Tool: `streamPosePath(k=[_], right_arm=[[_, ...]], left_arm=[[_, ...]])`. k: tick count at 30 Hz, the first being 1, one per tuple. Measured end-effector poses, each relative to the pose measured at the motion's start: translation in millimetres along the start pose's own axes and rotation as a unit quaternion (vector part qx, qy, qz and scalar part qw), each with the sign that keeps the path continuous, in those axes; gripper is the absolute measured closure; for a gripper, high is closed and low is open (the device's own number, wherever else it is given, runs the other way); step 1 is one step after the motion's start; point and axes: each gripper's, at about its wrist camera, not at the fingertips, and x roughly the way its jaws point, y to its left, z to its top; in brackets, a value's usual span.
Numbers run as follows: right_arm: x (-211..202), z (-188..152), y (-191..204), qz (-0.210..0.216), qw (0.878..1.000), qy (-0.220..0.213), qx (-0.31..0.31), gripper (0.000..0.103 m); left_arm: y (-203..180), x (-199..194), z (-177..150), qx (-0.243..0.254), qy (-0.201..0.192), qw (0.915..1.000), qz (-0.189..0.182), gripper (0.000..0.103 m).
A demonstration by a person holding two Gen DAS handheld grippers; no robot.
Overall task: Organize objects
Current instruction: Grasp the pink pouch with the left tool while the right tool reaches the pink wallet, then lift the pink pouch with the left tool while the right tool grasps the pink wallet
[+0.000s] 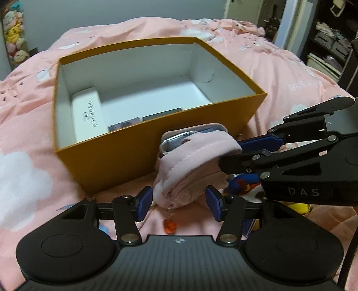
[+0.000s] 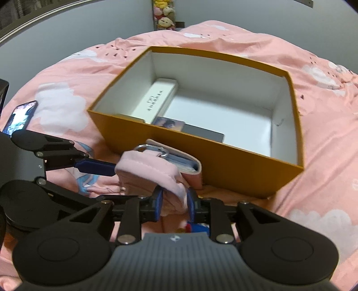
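The right gripper point(image 2: 173, 201) has its jaws clamped on a pink pouch point(image 2: 147, 173) at lower centre of its view, just before the open yellow box point(image 2: 235, 156) on the pink bed point(image 2: 324, 156). The left gripper point(image 1: 179, 202) has jaws wide around the pouch's lower end, with an orange charm point(image 1: 170, 226) dangling beneath.

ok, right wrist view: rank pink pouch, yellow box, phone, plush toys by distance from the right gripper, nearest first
1. pink pouch, pinched between the right gripper fingers.
2. yellow box, just ahead, behind the pouch.
3. phone, far left on the bedspread.
4. plush toys, top centre against the wall, beyond the bed.
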Motion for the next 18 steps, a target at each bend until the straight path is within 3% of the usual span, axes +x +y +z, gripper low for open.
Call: streamPosePath(k=[4,6,7,12,18], right_arm=[[0.1,-1.4,-8.9,-0.019,1.0,0.006,0.008,0.067],[-1.2,-2.3,-13.3,-0.027,1.0,0.005,0.014,0.063],[-1.4,-2.8,-15.4,-0.027,0.999,0.005,0.018,0.062],[-2.0,-3.9,-19.7,-0.024,0.999,0.001,0.024,0.054],[-12.1,-3.1,-14.5,-0.005,1.0,-0.018,0.012,0.052]], left_arm=[[-2.9,9.0,2.6,0.006,0.001,1.0,-0.006,0.043],[-2.2,12.8,3.8,0.002,0.003,1.0,-0.007,0.056],[-1.5,13.6,3.9,-0.001,0.002,1.0,-0.004,0.067],[2.8,10.8,2.1,-0.016,-0.001,0.9999,-0.002,0.076],[9.2,-12.3,-1.1,-0.051,0.011,0.9987,0.0,0.078]])
